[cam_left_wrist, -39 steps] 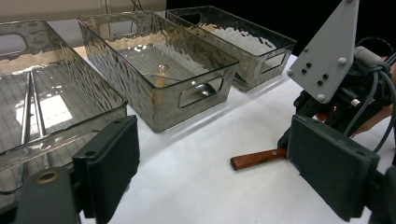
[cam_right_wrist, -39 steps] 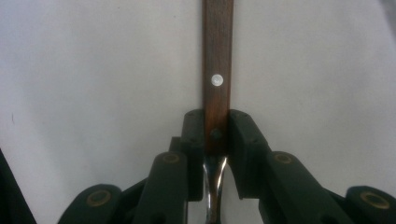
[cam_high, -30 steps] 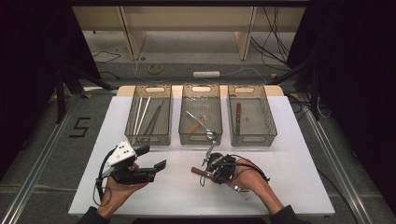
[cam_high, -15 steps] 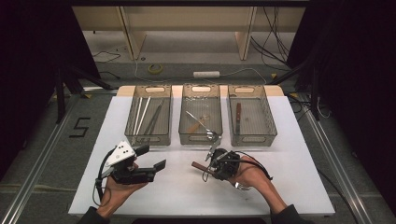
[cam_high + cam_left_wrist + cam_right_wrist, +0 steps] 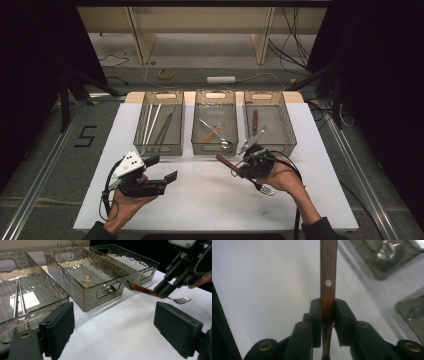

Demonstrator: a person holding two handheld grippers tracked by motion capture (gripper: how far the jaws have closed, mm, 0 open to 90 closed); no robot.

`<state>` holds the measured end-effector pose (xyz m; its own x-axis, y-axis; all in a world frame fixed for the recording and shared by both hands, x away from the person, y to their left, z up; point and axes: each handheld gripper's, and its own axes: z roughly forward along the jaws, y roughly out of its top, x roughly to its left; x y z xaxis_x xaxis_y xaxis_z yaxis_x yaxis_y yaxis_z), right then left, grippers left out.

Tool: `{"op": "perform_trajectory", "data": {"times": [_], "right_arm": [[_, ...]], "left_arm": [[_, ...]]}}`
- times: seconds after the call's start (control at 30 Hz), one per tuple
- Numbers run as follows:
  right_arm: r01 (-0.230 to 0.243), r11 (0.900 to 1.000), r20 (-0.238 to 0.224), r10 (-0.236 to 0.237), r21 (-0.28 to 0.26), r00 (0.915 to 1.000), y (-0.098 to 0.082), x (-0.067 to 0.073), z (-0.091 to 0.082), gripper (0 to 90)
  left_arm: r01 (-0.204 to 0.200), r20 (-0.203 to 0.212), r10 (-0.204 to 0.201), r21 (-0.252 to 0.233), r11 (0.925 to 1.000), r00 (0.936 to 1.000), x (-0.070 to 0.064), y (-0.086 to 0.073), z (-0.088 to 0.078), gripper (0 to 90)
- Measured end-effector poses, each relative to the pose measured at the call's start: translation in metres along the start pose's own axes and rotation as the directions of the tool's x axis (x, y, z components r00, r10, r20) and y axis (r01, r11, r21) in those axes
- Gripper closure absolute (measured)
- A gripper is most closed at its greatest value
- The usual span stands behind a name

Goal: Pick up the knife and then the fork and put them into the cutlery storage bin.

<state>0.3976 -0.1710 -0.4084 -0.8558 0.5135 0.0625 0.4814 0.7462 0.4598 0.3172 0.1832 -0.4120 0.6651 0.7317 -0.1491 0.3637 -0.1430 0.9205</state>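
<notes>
The right gripper (image 5: 327,312) is clamped on a fork's (image 5: 328,277) wooden handle above the table (image 5: 210,200); the left gripper's (image 5: 117,322) jaws stand apart, empty.

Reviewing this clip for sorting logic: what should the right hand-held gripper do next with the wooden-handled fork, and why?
Probably carry it forward to the middle clear plastic bin. The right hand-held gripper is clamped on the wooden-handled fork, lifted off the white table, and that bin seems to hold similar cutlery.

Lab: black curtains (image 5: 45,60), floor cables (image 5: 220,80).
</notes>
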Motion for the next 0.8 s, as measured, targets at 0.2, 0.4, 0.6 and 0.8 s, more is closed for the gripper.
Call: {"op": "perform_trajectory", "data": {"times": [0.2, 0.4, 0.6, 0.8], "right_arm": [[-0.043, 0.998, 0.018, 0.044, -0.051, 0.9989, -0.007, -0.013, -0.017, 78.0], [-0.057, 0.995, 0.039, 0.061, -0.087, 0.9974, -0.012, -0.022, -0.025, 78.0], [-0.078, 0.991, 0.051, 0.084, -0.113, 0.9951, -0.014, -0.028, -0.031, 78.0], [-0.107, 0.984, 0.059, 0.116, -0.139, 0.9915, -0.018, -0.037, -0.037, 78.0]], "left_arm": [[0.000, -0.001, 0.000, -0.004, 1.0000, 1.0000, 0.000, 0.000, 0.000, 16.6], [0.000, -0.001, 0.000, -0.005, 1.0000, 1.0000, 0.000, 0.000, 0.000, 16.6], [0.003, -0.002, -0.004, -0.009, 1.0000, 1.0000, 0.000, 0.000, 0.000, 16.6], [0.005, -0.004, -0.005, -0.010, 0.9999, 1.0000, 0.000, 0.000, 0.000, 16.6]]}}
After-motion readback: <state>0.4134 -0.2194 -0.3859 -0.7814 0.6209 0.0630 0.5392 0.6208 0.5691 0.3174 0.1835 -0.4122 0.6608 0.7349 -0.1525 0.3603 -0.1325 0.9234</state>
